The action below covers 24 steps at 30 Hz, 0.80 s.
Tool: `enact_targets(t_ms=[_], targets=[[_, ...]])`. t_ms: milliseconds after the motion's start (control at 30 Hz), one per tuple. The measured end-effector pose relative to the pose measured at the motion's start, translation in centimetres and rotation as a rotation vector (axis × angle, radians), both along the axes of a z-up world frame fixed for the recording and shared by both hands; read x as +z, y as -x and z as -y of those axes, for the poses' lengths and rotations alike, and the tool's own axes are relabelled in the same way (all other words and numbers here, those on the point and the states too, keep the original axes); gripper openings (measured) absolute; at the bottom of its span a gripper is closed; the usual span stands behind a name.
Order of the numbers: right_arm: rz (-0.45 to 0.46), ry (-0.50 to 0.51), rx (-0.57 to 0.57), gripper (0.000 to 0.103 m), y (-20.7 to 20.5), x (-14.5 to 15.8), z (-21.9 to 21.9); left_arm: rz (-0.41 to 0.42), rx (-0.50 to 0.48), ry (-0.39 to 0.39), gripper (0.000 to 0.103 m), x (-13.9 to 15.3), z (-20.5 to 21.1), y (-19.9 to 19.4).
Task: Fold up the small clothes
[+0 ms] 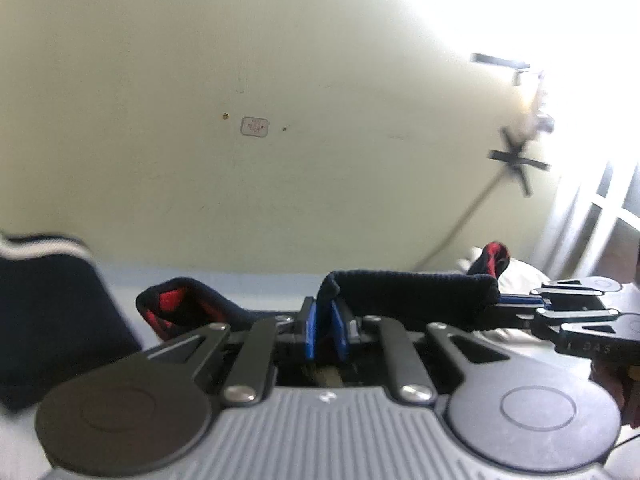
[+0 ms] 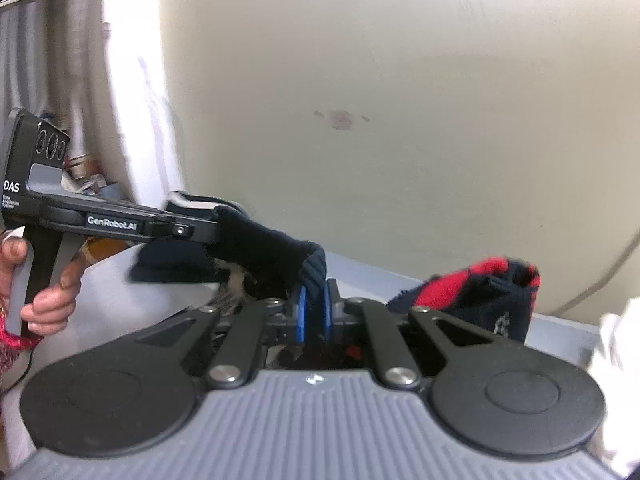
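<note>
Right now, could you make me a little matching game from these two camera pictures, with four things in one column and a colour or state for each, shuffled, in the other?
Things:
1. left gripper
2. navy sock
3. wall
4. table

States:
A. pale cream, with small marks
B. grey, below the sock
C. stretched between both grippers, off the table
D. shut on one end of the sock

Pairs: 1-D, 2-C, 3-A, 4-B. The right gripper is shut on the sock's other end.

Pale wall (image 1: 280, 60) (glaring window (image 1: 600, 208) beside)
</note>
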State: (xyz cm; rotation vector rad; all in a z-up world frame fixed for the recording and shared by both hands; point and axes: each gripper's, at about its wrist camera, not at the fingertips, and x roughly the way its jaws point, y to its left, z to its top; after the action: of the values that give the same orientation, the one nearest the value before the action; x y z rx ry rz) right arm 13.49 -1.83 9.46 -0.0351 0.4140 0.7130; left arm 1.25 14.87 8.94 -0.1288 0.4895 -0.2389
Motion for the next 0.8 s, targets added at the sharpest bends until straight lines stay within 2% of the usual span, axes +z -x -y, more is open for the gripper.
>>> enact_targets(t_ms=[100,167,233,333,367,433,500,567,667,733,800], targets=[[0.022,0.027,-0.004,0.012,4.7,-2.0,0.0,-0.026,-0.017,-0.002,0.011,-2.2,0.5,4.5],[0.030,0.079,-0.027,0.011,7.3,-4.1,-0.2,-0.073,-0.022,-0.017,0.011,-4.6,1.4,6.6],[0.004,0.073,-0.038,0.011,8.8,-6.0,-0.1,-0.138,-0.018,-0.009,0.011,-6.9,1.4,7.6],[-0.003,0.103,-0.066,0.012,10.4,-8.8,-1.1,-0.210,-0.011,0.044,0.022,-8.6,0.5,8.7],[-0.001,0.132,-0.073,0.012,10.4,-8.7,-1.0,-0.222,-0.004,0.071,0.030,-8.7,0.0,9.1],[0.028,0.120,-0.073,0.018,10.5,-8.1,-0.8,-0.209,-0.003,0.120,0.039,-8.3,-1.2,9.2],[-0.021,0.077,-0.032,0.023,10.2,-7.2,0.2,-0.152,0.010,0.147,0.052,-6.9,-2.7,9.8],[-0.064,-0.002,0.002,0.026,9.8,-6.1,1.8,-0.076,0.033,0.164,0.059,-4.8,-4.1,9.8],[-0.070,-0.127,-0.048,0.027,8.7,-3.9,3.7,-0.006,0.054,0.181,0.060,-2.6,-5.0,8.6],[-0.064,-0.198,-0.104,0.027,7.7,-2.9,4.7,0.002,0.042,0.177,0.060,-2.6,-4.4,6.7],[-0.066,-0.201,-0.157,0.029,6.2,-2.8,4.7,-0.022,0.006,0.168,0.060,-3.4,-3.5,3.9]])
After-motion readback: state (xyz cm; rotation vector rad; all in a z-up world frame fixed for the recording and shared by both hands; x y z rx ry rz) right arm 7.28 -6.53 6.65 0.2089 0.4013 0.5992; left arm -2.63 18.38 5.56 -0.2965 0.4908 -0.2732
